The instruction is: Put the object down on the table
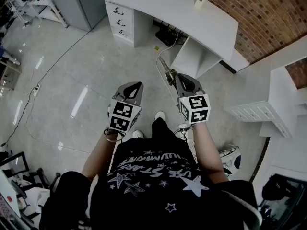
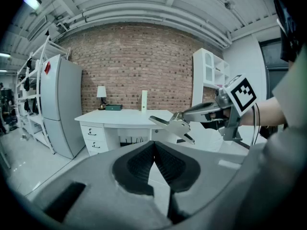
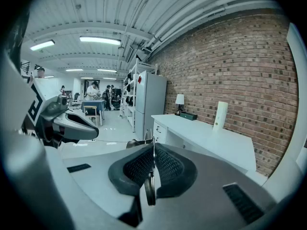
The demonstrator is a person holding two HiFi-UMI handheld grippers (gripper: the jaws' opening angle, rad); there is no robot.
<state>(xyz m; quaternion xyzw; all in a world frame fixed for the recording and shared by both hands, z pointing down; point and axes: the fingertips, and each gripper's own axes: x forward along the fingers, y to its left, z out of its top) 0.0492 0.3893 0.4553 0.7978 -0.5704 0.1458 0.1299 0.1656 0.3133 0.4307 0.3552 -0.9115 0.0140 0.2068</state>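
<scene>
Glossy grey floor [image 1: 81,75] lies open on the left and ahead of the person, crossed only by a thin cable [image 1: 26,114] at the far left. A white desk [image 1: 192,13] stands ahead against the brick wall [image 1: 268,13], its near edge well apart from both grippers and its top mostly bare. A white shelf unit [image 1: 254,111] closes in the right side.

Both bare forearms reach forward side by side, and the grippers point toward the desk. The right gripper [image 1: 176,76] has its fingers pinched narrow on a thin metal tool [image 1: 167,72], which juts out past the tips over the floor. The left gripper [image 2: 153,145] hangs just beside it, jaws together with nothing between them.
</scene>
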